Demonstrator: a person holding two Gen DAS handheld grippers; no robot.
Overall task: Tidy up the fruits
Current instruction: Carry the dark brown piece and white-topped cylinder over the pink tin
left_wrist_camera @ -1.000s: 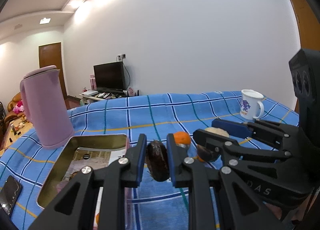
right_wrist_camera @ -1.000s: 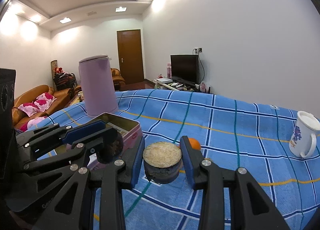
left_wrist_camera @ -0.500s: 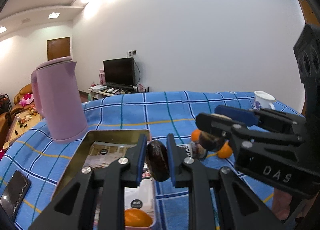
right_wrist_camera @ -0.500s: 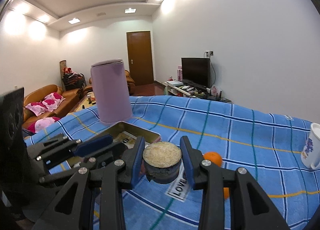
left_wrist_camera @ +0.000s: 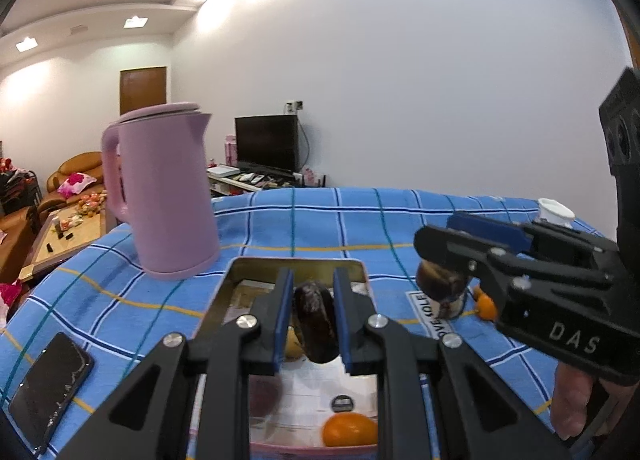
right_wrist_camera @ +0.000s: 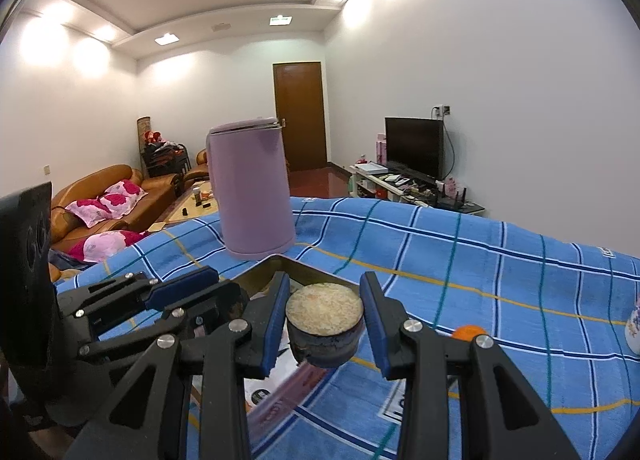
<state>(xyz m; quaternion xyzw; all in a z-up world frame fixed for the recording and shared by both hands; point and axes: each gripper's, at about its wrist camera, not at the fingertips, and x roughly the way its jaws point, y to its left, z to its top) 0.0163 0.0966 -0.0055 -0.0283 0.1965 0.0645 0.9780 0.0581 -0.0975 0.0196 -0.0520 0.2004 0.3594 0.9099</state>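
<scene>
My left gripper (left_wrist_camera: 310, 316) is clamped on a dark, wrinkled fruit (left_wrist_camera: 314, 320), and over the last second I have carried it from above the bare blue checked cloth (left_wrist_camera: 360, 220) to a spot directly over the metal tin (left_wrist_camera: 296, 264). The fruit hangs between my pads above the tin's paper-lined floor, not yet touching it. An orange (left_wrist_camera: 349, 429) already lies at the tin's near end, and a yellowish fruit (left_wrist_camera: 293, 345) shows beside my left pad inside it.

My right gripper (right_wrist_camera: 324, 324) has travelled the same way: it grips a cut fruit half (right_wrist_camera: 323, 320), pale flesh upward, and now sits at the tin's right rim (right_wrist_camera: 316, 274) rather than out over the cloth. Another orange (right_wrist_camera: 466, 331) rests on the cloth to the right of the tin, along with a mug (left_wrist_camera: 555, 212) farther right. The pink kettle (left_wrist_camera: 162, 188) stands just behind the tin's left corner.

I judge both pieces are placed for dropping into the tin; lowering and releasing comes next.
</scene>
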